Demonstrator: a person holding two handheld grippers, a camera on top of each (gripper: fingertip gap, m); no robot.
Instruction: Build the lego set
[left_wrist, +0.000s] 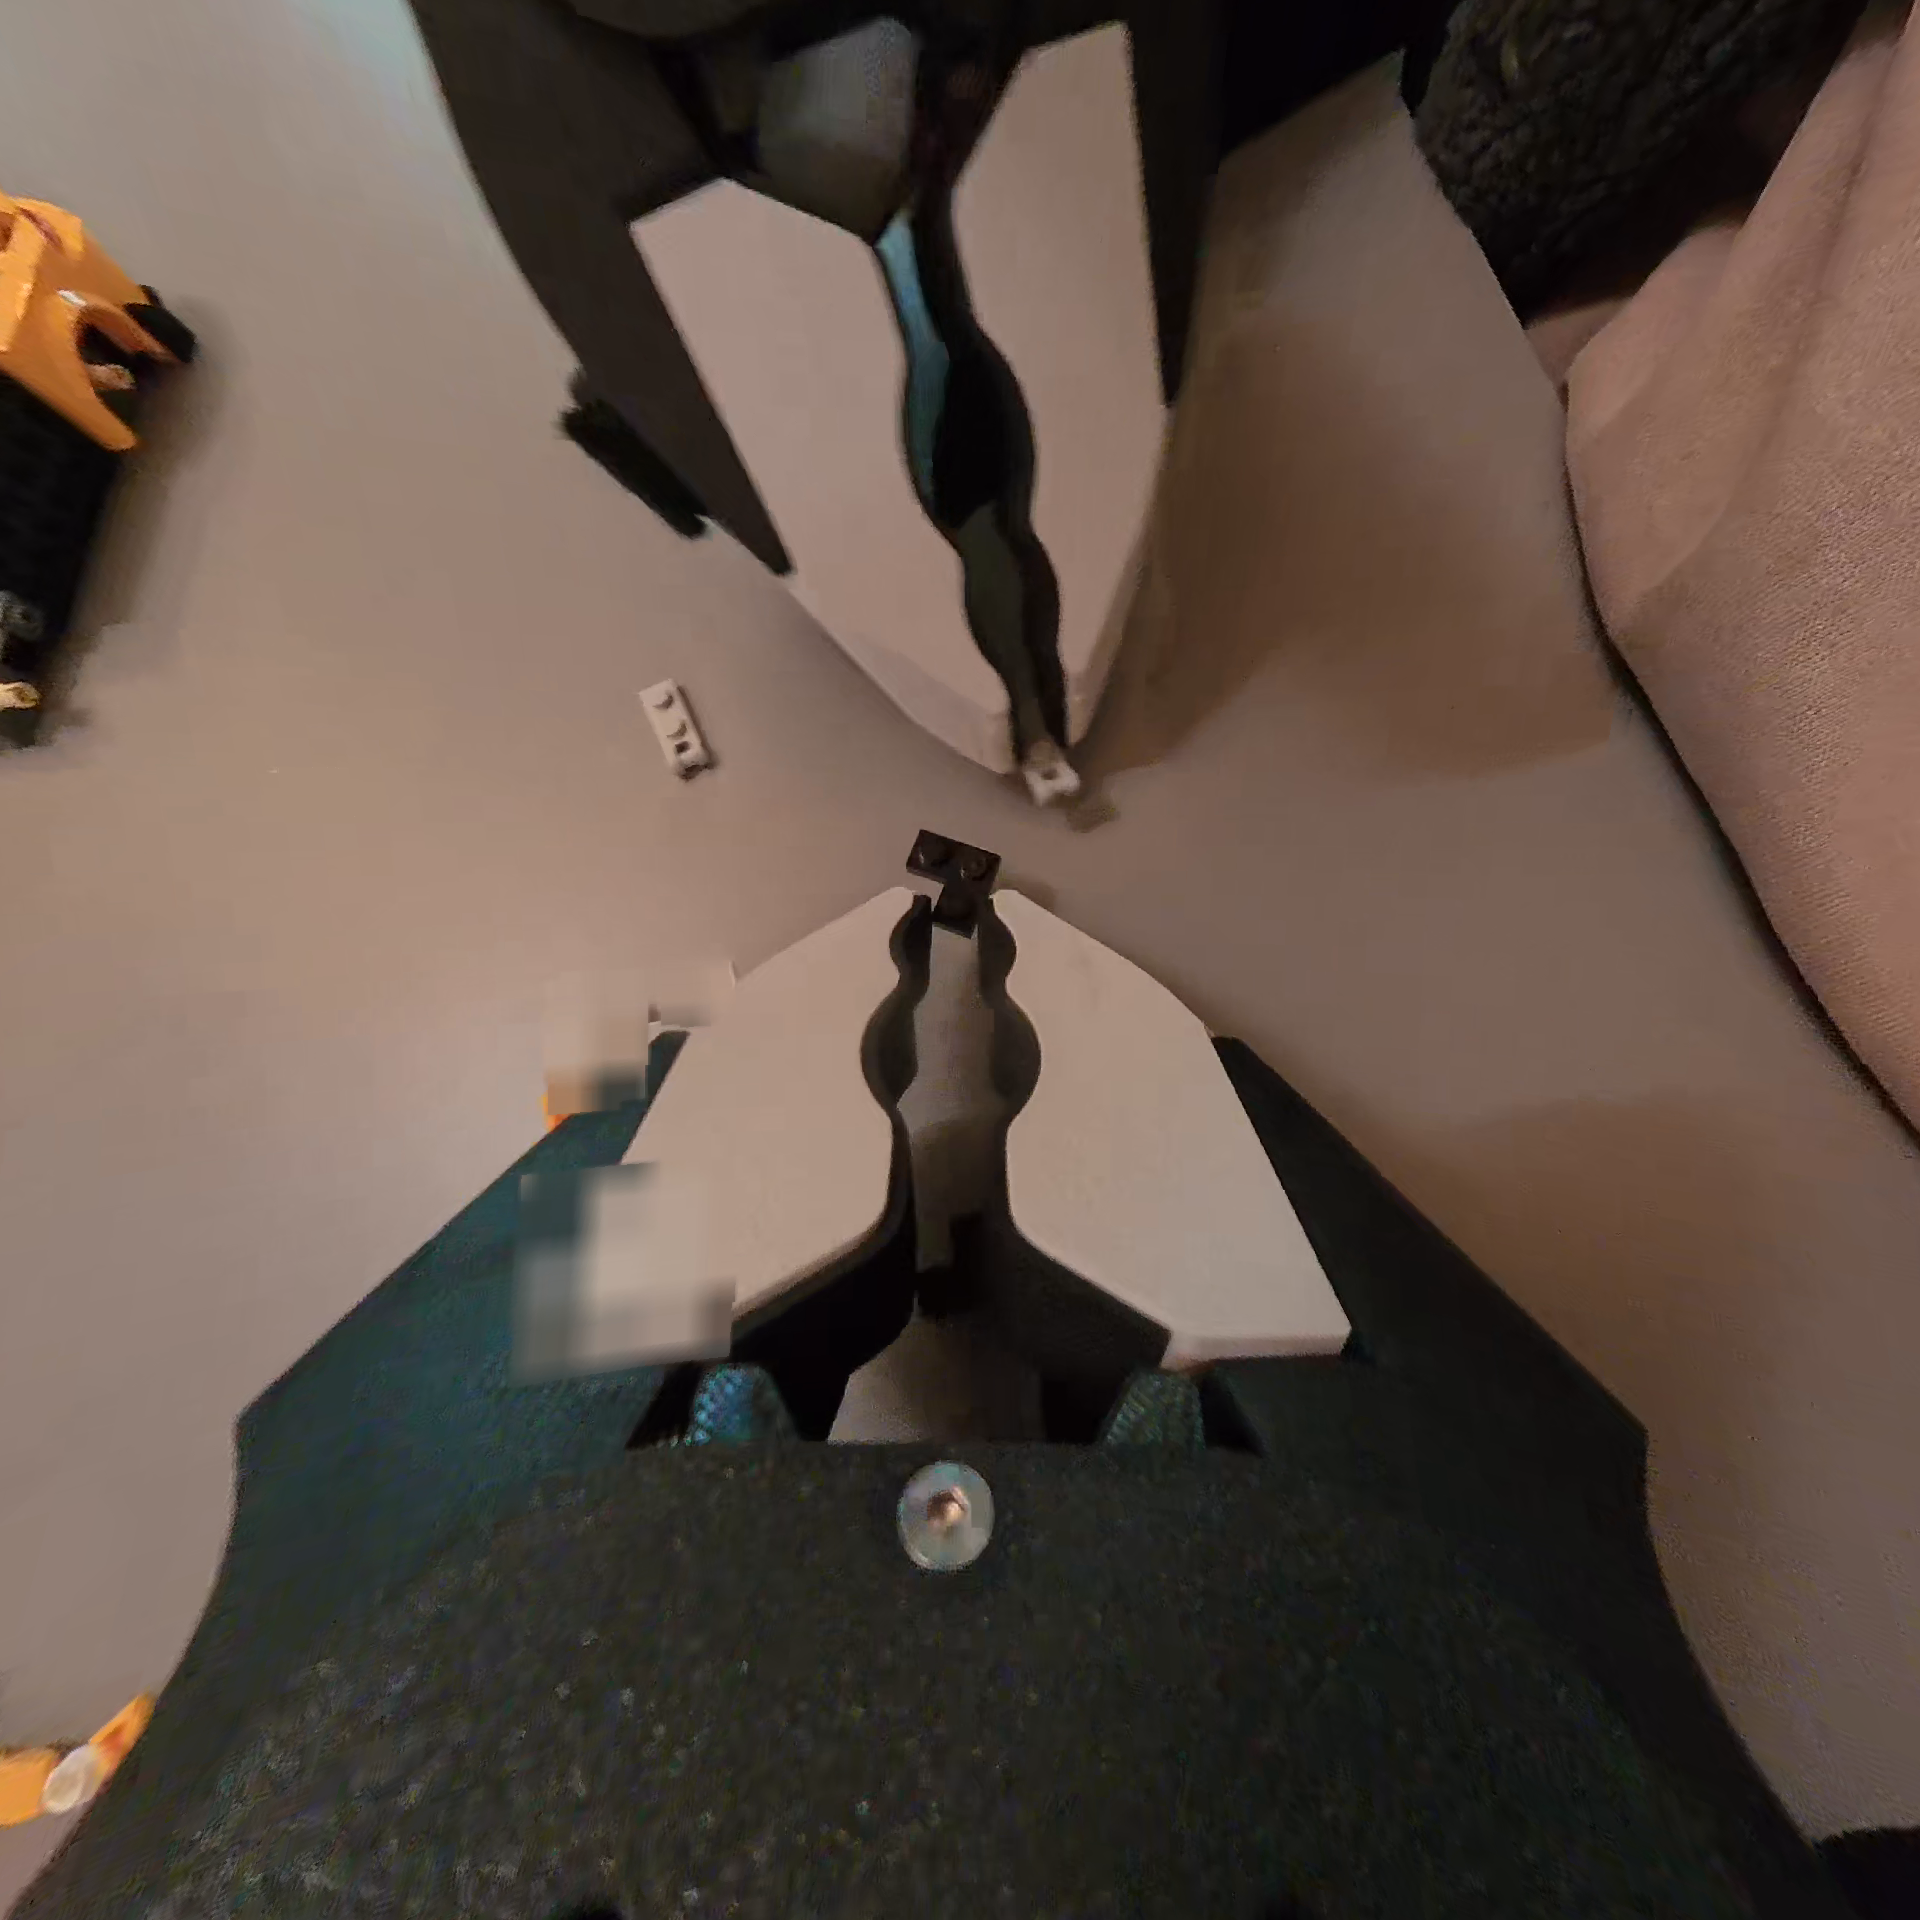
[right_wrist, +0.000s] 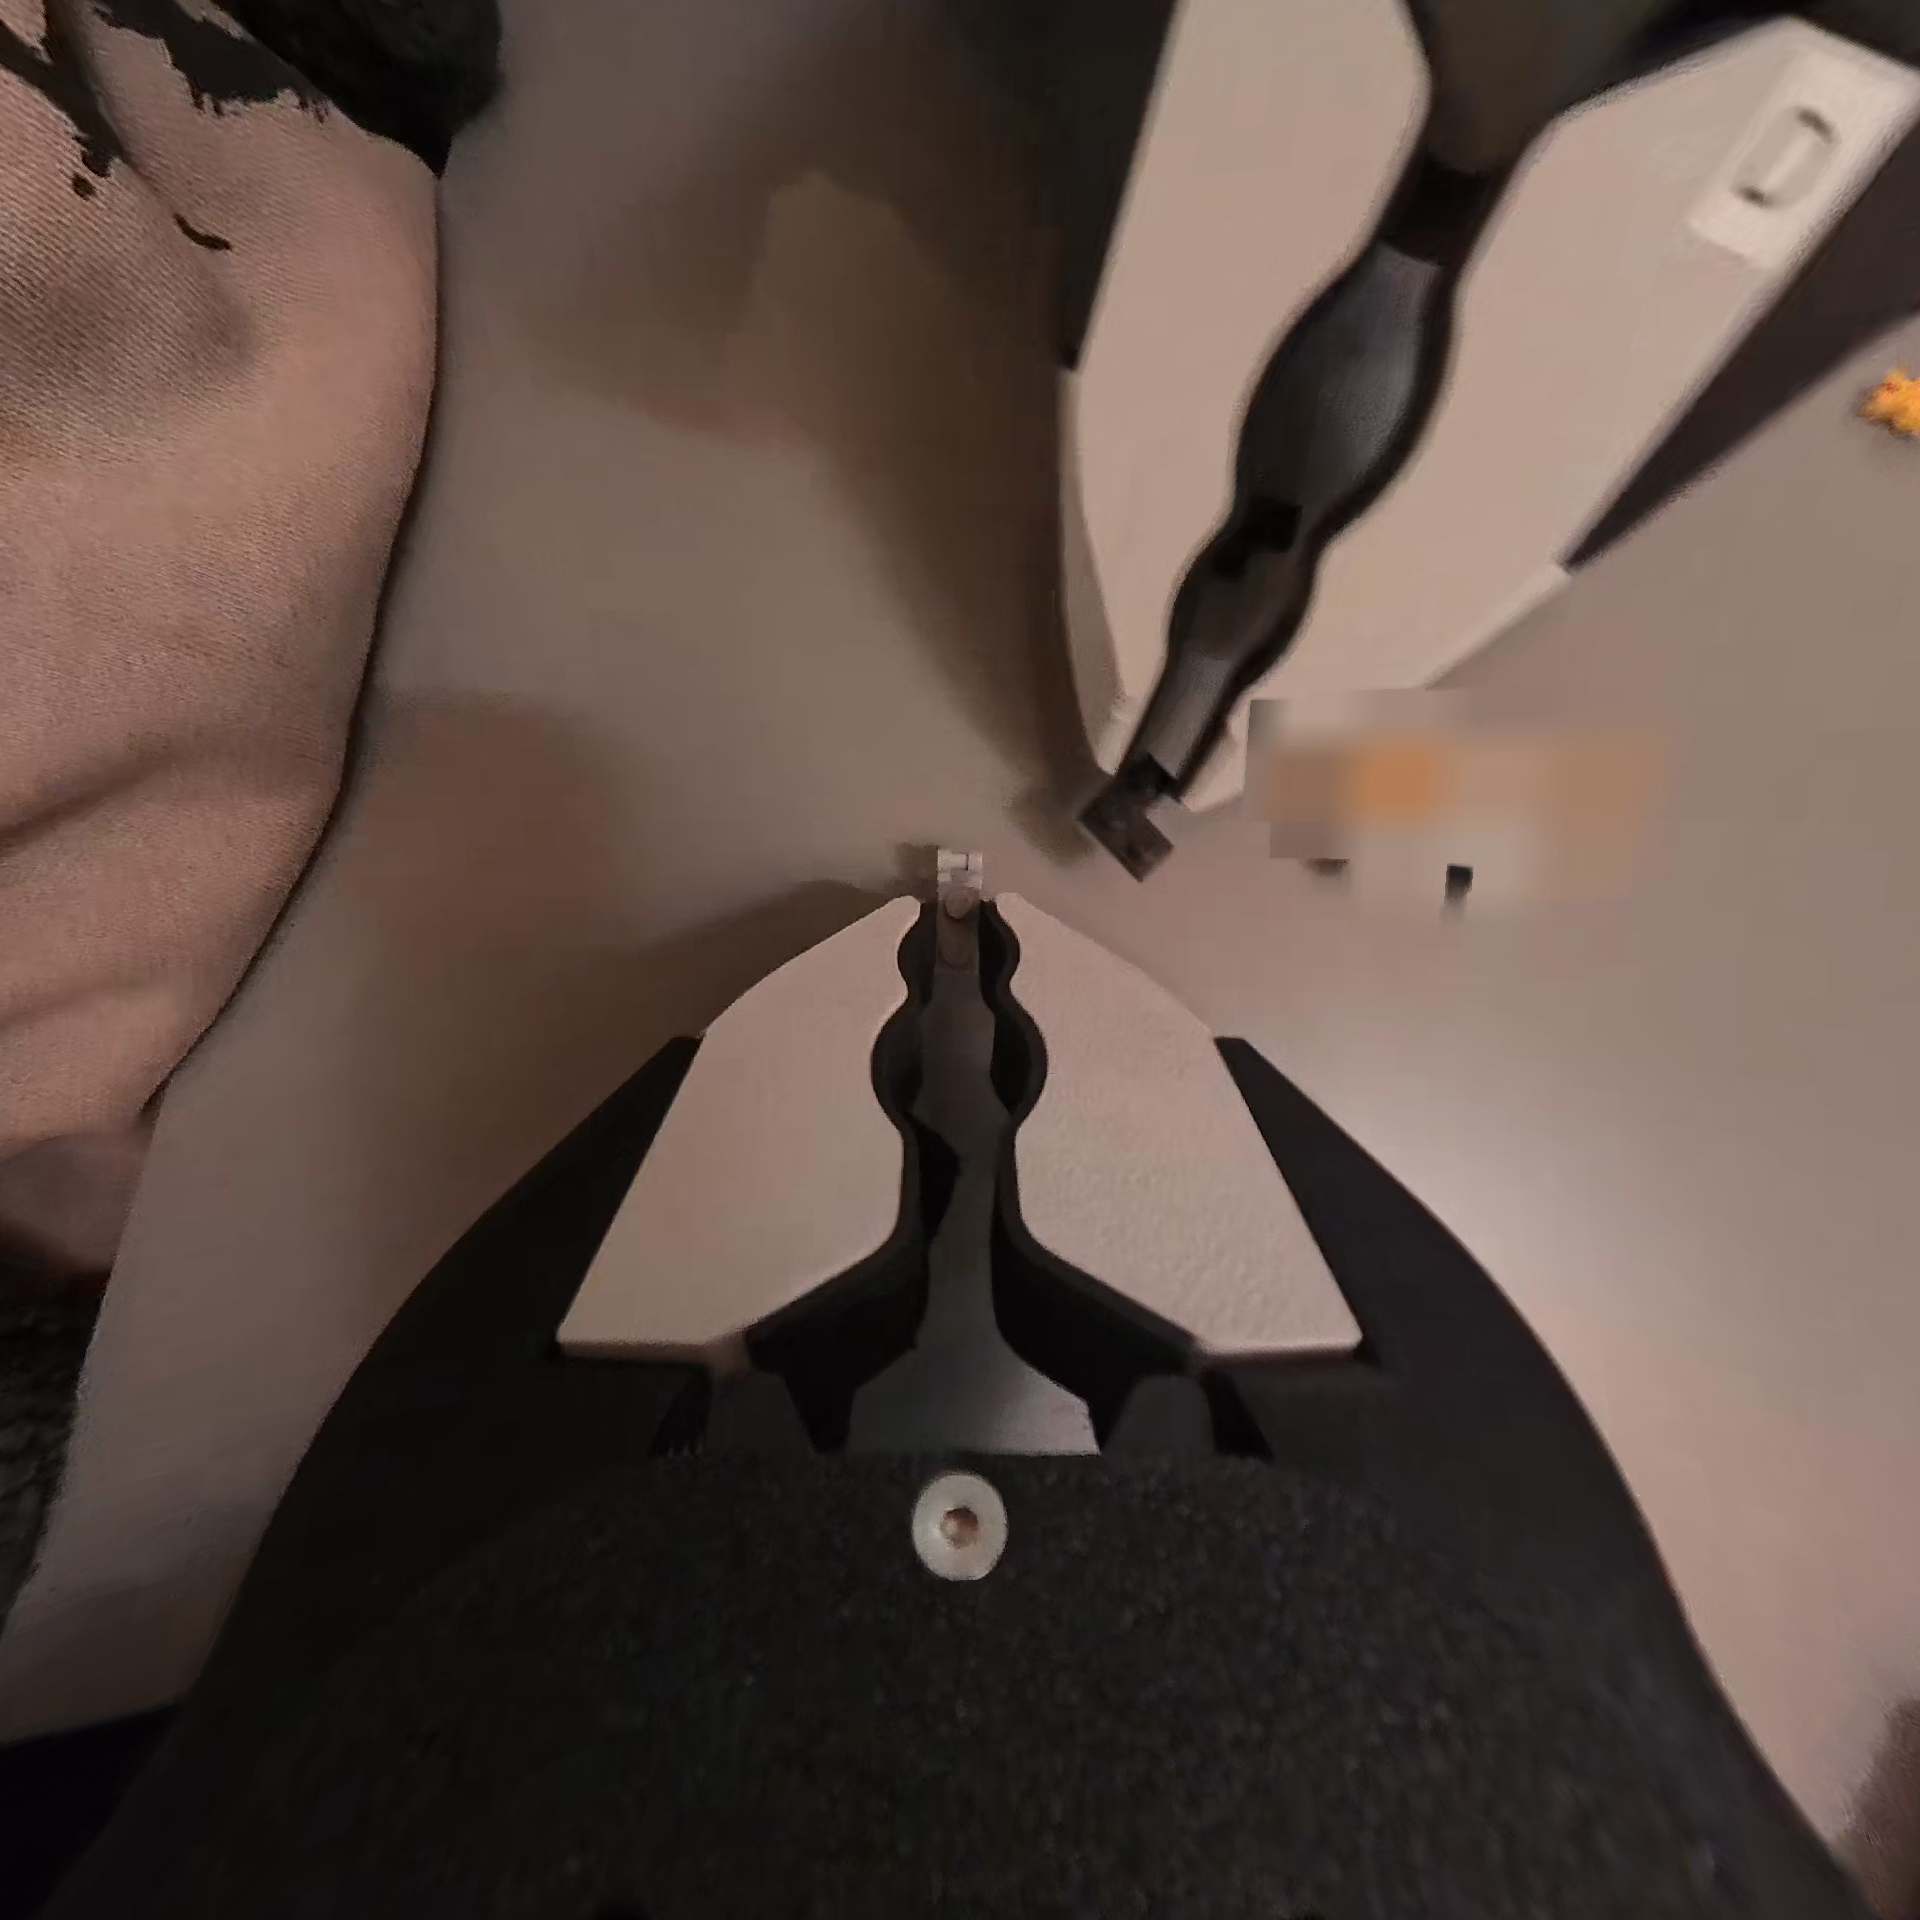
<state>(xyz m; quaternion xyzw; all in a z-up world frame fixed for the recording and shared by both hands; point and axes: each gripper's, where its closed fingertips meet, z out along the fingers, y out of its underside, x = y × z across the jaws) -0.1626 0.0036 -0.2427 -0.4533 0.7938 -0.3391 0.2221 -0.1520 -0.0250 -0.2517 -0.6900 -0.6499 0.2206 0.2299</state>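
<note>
My left gripper is shut on a small black lego piece held at its fingertips above the grey table. My right gripper is shut on a small white lego piece. The two grippers face each other tip to tip, a short gap apart. In the left wrist view the right gripper comes down from the top with the white piece. In the right wrist view the left gripper comes from the upper right with the black piece.
A loose white lego plate lies on the table left of the tips. An orange and black lego build stands at the far left. A person's beige clothing fills the right side. Small orange pieces lie at lower left. The tips of both grippers are at nearly the same place.
</note>
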